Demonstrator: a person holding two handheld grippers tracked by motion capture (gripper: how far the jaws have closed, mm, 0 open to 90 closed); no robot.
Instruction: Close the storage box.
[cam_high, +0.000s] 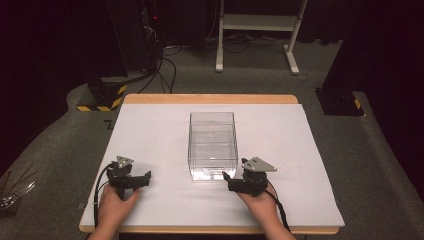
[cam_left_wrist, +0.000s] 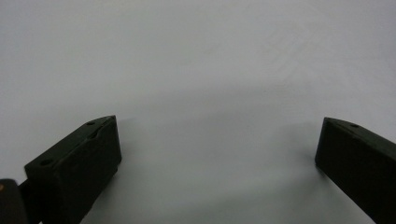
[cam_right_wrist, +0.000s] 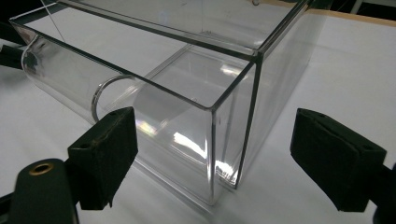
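Observation:
A clear, open-topped plastic box (cam_high: 212, 142) stands in the middle of the white-covered table (cam_high: 280, 130). My right gripper (cam_high: 226, 181) rests on the sheet at the box's near right corner, pointing left. In the right gripper view it (cam_right_wrist: 219, 149) is open, its pads (cam_right_wrist: 105, 154) on either side of the box's corner (cam_right_wrist: 215, 116) without touching it. A clear tube-like shape (cam_right_wrist: 70, 81) with a round rim shows at the near wall. My left gripper (cam_high: 146, 178) lies at the near left; its jaws (cam_left_wrist: 217, 140) are open over bare white sheet.
The table's wooden edge (cam_high: 210, 98) runs along the far side. Beyond it on the grey carpet are a white frame's legs (cam_high: 255, 45), black stands with yellow-black striped bases (cam_high: 102, 97) and cables (cam_high: 167, 65). A black base (cam_high: 340, 102) sits at the far right.

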